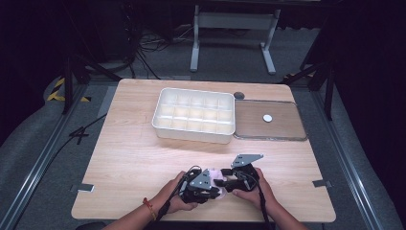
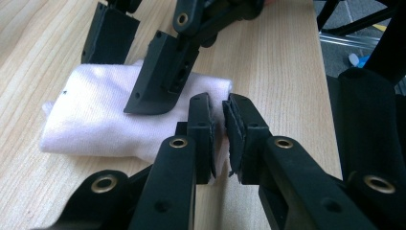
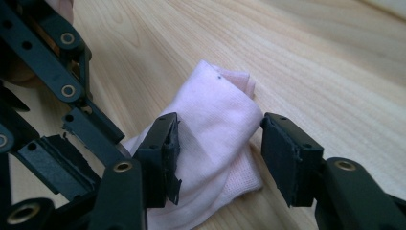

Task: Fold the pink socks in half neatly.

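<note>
1. Folded pale pink cloth (image 1: pixel 216 178) lies near the front edge of my wooden table (image 1: pixel 134 158), right between the two grippers.
2. My left gripper (image 2: pixel 219 136) has its jaws nearly pressed together, and in the left gripper view a thin edge of the cloth (image 2: pixel 110 115) is pinched between the pads.
3. My right gripper (image 3: pixel 220 158) has its jaws spread, one on each side of the cloth (image 3: pixel 215 124); the pads stand off the fabric, so nothing is clamped there.
4. From the left gripper view, I see the right gripper's jaws coming down from the top, one jaw over the cloth, the other behind it.
5. From above, my left gripper (image 1: pixel 203 184) and right gripper (image 1: pixel 237 178) sit close together, almost nose to nose, with the cloth peeking out between them.
6. Farther back on the table, a white compartment tray (image 1: pixel 194 115) stands well apart from the cloth.
7. Just beside that tray on the right, a flat brown lid (image 1: pixel 282 127) lies with a small white disc (image 1: pixel 267 118) on it.
8. A small grey round piece (image 1: pixel 239 95) sits on the table behind the lid's corner.
</note>
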Demonstrator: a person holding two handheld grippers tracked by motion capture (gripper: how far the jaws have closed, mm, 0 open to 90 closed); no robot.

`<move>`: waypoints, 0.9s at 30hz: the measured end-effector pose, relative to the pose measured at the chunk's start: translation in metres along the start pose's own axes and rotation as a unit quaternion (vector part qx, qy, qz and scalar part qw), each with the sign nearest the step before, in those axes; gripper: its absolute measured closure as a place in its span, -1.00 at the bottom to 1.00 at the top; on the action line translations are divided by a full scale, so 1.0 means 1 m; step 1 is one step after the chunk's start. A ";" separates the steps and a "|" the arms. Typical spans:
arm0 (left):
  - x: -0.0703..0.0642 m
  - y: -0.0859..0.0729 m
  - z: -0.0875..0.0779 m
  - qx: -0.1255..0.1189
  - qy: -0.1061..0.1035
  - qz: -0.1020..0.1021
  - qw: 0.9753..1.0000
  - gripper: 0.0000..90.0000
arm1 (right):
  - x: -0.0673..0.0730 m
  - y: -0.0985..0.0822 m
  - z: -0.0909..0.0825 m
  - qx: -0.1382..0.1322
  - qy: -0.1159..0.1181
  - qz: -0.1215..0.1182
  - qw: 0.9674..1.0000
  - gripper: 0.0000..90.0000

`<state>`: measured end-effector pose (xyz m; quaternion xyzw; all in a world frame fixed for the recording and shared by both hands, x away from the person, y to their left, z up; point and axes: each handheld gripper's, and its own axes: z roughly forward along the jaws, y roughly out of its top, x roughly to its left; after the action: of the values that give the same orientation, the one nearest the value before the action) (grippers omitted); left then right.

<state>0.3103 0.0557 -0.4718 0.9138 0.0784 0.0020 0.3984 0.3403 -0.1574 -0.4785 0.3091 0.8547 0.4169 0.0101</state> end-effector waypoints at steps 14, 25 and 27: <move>0.000 0.001 -0.010 0.012 -0.011 0.005 1.000 0.45 | -0.004 0.003 0.002 0.011 0.043 0.004 0.999 0.50; 0.021 -0.020 -0.069 0.027 0.074 -0.054 0.995 -0.19 | 0.003 0.004 -0.002 0.005 0.026 -0.024 0.999 0.60; 0.029 -0.035 -0.077 0.044 0.101 -0.070 0.991 -0.28 | 0.004 0.004 -0.004 0.002 0.024 -0.028 0.999 0.61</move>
<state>0.3287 0.1391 -0.4463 0.9180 0.1819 0.0628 0.3469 0.3382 -0.1561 -0.4725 0.2747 0.8641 0.4219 0.0010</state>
